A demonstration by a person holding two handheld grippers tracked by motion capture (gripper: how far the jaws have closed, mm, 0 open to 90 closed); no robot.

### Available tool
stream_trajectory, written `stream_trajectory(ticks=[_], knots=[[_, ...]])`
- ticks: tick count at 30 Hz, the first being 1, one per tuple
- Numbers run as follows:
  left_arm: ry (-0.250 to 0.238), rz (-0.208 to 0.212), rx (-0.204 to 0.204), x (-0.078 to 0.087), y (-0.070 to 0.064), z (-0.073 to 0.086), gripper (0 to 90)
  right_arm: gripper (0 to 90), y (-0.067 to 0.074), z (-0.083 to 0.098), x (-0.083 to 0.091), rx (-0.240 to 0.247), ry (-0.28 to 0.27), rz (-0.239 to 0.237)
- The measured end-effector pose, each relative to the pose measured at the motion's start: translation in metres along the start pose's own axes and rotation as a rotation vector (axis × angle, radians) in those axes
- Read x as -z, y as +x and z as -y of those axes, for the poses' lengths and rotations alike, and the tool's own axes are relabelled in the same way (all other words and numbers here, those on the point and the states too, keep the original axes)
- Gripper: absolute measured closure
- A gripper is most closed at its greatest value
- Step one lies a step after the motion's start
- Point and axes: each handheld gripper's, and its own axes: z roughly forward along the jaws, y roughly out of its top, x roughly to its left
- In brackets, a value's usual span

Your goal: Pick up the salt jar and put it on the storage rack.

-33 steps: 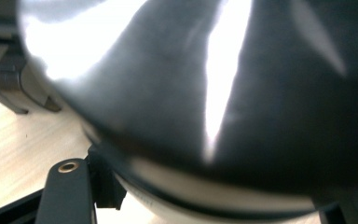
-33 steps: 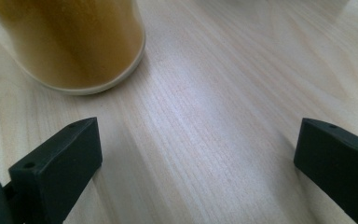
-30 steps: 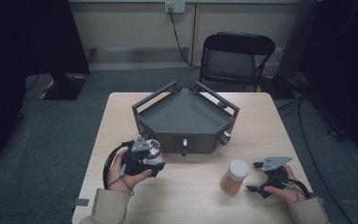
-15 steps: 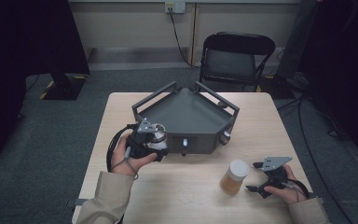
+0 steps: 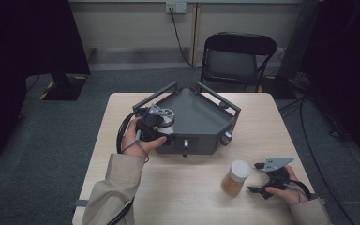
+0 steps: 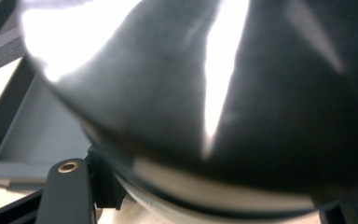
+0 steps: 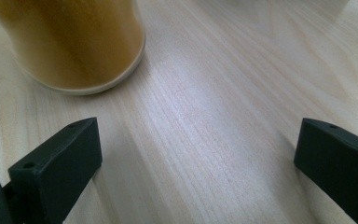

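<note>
Wooden table (image 5: 122, 112), left claw (image 5: 161, 123) gripping dark jar (image 6: 242, 116)

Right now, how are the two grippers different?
The left gripper is shut on a round dark thing I can't identify, held over the grey tray. The right gripper is open with nothing between its jaws, low over the table beside the jar. Each sits in a person's hand.
</note>
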Motion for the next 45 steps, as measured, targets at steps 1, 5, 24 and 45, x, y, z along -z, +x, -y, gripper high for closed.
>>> stream_trajectory(ticks=[1,5,24,45], knots=[[-0.001,-0.004,0.002,-0.001,0.000,-0.003,31.8,0.0,0.000,0.000,0.000,0.000,0.000,0.000],[-0.001,-0.019,0.011,-0.008,0.001,-0.016,31.8,0.0,0.000,0.000,0.000,0.000,0.000,0.000],[0.045,-0.088,0.042,-0.053,0.006,-0.046,31.8,0.0,0.000,0.000,0.000,0.000,0.000,0.000],[0.057,-0.092,0.086,-0.080,0.009,-0.042,31.7,0.0,0.000,0.000,0.000,0.000,0.000,0.000]])
